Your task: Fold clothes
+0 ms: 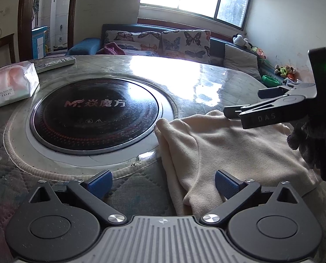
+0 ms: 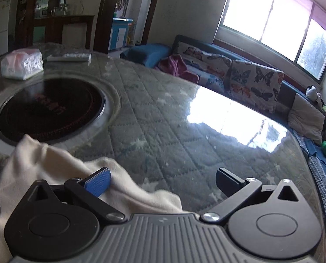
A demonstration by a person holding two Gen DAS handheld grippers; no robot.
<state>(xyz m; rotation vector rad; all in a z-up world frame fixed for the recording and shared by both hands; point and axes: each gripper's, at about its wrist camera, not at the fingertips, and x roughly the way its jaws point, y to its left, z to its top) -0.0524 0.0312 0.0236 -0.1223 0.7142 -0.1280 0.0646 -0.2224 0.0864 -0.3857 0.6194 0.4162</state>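
A cream garment (image 1: 224, 151) lies bunched on the round table, to the right of the black cooktop (image 1: 95, 114). My left gripper (image 1: 163, 184) is open, low over the table, with its right finger at the garment's near left edge. My right gripper (image 2: 163, 183) is open above the garment's far right part (image 2: 60, 166), with nothing between its fingers. It also shows in the left wrist view (image 1: 259, 107), hovering over the cloth's far right side, held by a gloved hand.
A tissue pack (image 1: 9, 83) and a remote control (image 1: 55, 62) lie at the table's far left. The table (image 2: 163, 118) has a glass top over a quilted cover. A sofa with butterfly cushions (image 1: 158, 41) stands behind it, under a bright window.
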